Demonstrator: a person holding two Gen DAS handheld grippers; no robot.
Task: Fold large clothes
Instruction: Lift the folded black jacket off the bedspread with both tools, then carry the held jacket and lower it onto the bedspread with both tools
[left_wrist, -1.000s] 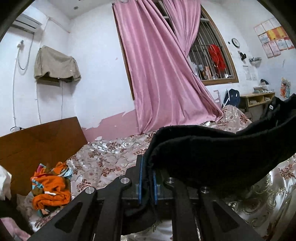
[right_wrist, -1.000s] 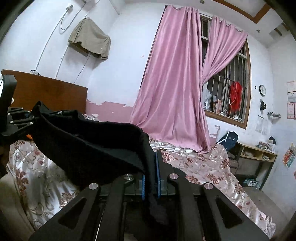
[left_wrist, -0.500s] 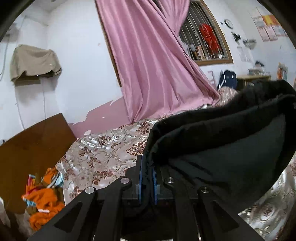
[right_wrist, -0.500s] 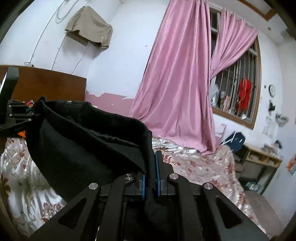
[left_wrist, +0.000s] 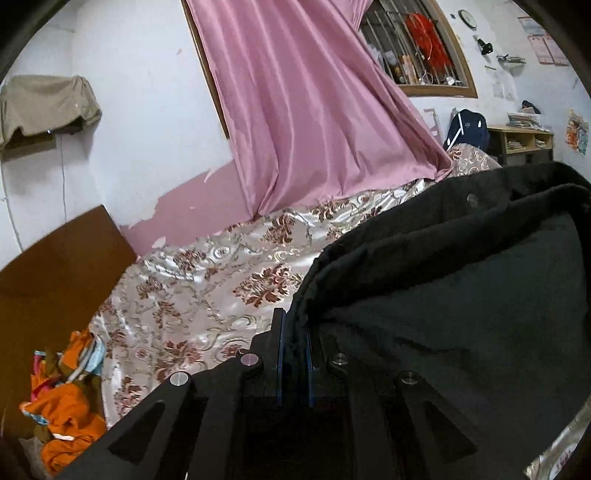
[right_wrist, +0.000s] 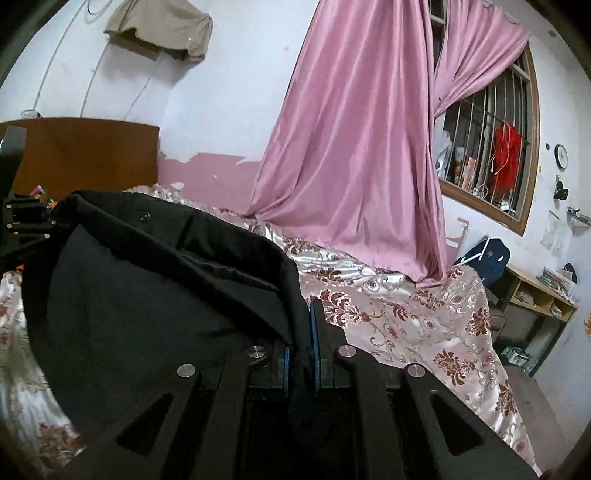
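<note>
Only left wrist view shows orange clothes (left_wrist: 62, 406), black garment (left_wrist: 461, 314) in both

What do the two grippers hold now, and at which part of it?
Both hold one black garment by its upper edge: left gripper and right gripper, one at each end.

Left gripper (left_wrist: 293, 332): you have its blue pads pinched tight on a black hem.
Black garment (left_wrist: 461, 306): it spreads from your gripper to the right edge, a round snap showing near its upper fold.
Bed (left_wrist: 207, 284): you look across a shiny floral bedspread.
Orange clothes (left_wrist: 66, 406): you see them bunched at lower left beside the brown headboard (left_wrist: 48, 280).
Pink curtain (left_wrist: 310, 110): it hangs down onto the bed's far side.
Barred window (left_wrist: 417, 44): something red hangs behind the bars.
Wooden shelf (left_wrist: 524, 140): it stands far right.
</note>
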